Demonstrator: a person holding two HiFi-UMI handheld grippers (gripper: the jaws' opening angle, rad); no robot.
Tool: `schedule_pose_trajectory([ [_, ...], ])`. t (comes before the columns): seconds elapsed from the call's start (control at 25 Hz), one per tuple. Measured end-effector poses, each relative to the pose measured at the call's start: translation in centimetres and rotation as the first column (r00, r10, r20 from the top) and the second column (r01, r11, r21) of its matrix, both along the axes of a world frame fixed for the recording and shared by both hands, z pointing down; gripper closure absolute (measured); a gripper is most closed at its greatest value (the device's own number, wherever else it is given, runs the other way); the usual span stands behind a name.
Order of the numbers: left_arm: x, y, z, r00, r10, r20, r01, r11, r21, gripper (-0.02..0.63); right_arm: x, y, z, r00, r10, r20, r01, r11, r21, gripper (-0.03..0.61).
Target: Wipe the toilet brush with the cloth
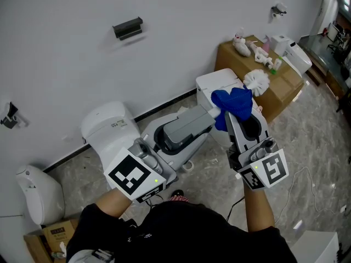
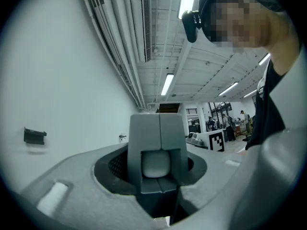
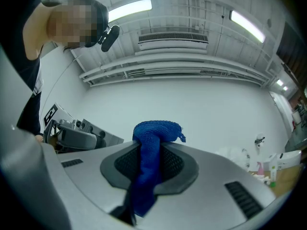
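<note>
Blue cloth (image 1: 233, 103) is pinched in your right gripper (image 1: 244, 126); your left gripper (image 1: 164, 141) clamps the brush (image 1: 192, 124) (grey handle). Brace the left, rub the cloth toward the bristles ahead.

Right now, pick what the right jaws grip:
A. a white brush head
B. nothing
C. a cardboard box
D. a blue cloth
D: the right gripper has its jaws closed on the cloth, which bulges out above them.
</note>
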State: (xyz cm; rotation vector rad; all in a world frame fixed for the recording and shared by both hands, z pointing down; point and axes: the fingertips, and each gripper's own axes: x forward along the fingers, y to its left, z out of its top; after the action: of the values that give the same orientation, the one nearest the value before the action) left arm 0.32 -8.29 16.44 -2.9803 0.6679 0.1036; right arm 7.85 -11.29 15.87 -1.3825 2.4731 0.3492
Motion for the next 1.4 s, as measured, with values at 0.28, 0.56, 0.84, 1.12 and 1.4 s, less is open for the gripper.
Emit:
schedule_pose_trajectory([
  [0.28, -0.4, 0.5, -0.3, 1.000, 0.001, -0.005, -0.001, 1.000, 0.007, 0.434, 0.3, 0.1, -0.2, 1.000, 0.019, -0.004, -0.019, 1.000, 0.002, 0.502],
  [0.56, -0.6, 0.7, -0.4, 1.000, 0.002, -0.009, -0.002, 1.000, 0.009, 0.434, 0.5, 0.0, -0.2, 0.999, 0.034, -0.006, -0.034, 0.999, 0.002, 0.502],
  [0.84, -0.7, 0.9, -0.4, 1.000, 0.001, -0.010, -0.001, 1.000, 0.012, 0.434, 1.1, -0.4, -0.2, 0.999, 0.052, 0.000, -0.052, 0.999, -0.002, 0.502],
  [1.12, -0.7, 0.9, -0.6, 1.000, 0.001, -0.010, -0.001, 1.000, 0.012, 0.434, 1.9, -0.8, -0.1, 0.998, 0.068, -0.003, -0.068, 0.998, -0.008, 0.502],
  [1.4, -0.7, 1.1, -0.7, 1.000, -0.003, -0.012, 0.003, 1.000, 0.015, 0.433, 2.3, -1.0, -0.1, 0.997, 0.077, -0.004, -0.077, 0.997, -0.008, 0.502],
])
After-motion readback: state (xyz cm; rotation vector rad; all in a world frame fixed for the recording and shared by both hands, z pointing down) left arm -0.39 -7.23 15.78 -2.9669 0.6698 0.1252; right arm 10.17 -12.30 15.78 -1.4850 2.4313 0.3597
